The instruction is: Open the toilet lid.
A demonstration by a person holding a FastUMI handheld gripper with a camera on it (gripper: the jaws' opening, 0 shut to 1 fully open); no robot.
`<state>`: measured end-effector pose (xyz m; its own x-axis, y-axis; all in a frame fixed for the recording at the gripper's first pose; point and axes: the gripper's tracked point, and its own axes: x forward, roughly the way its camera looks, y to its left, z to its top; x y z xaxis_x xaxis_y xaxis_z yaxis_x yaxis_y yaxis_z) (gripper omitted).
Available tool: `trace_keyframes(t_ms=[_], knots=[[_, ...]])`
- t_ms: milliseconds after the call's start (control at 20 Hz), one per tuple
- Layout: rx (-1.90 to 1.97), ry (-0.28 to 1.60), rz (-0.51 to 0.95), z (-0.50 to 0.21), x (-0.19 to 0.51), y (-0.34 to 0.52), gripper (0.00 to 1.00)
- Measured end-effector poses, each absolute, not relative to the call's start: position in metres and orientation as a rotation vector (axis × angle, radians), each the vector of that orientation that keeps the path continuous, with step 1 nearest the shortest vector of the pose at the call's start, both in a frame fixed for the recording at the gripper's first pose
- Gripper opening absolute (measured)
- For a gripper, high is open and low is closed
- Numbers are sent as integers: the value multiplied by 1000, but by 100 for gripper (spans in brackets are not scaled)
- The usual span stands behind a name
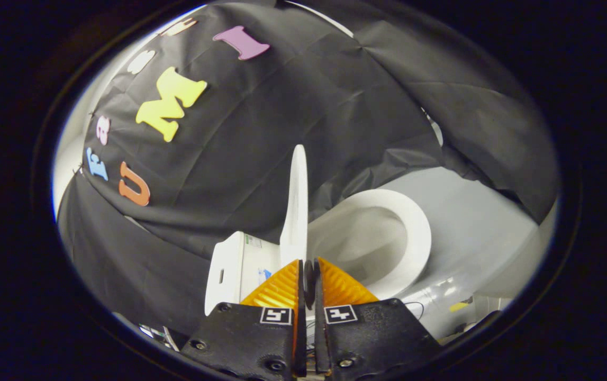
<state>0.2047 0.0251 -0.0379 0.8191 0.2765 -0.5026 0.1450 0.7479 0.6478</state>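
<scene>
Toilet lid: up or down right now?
Up. The toilet lid stands edge-on just ahead of the closed fingers, and the seat ring and bowl lie exposed beside it.

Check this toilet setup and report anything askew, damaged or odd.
Nothing stands out. The toilet lid stands raised, seen edge-on just beyond the tongs, whose orange fingers are nearly together. The seat lies flat around the bowl; no spill or damage shows.
</scene>
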Motion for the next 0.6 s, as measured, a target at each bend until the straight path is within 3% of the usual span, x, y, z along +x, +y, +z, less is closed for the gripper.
trace_keyframes(t_ms=[600], knots=[[588,634,69,1,207,76,10]])
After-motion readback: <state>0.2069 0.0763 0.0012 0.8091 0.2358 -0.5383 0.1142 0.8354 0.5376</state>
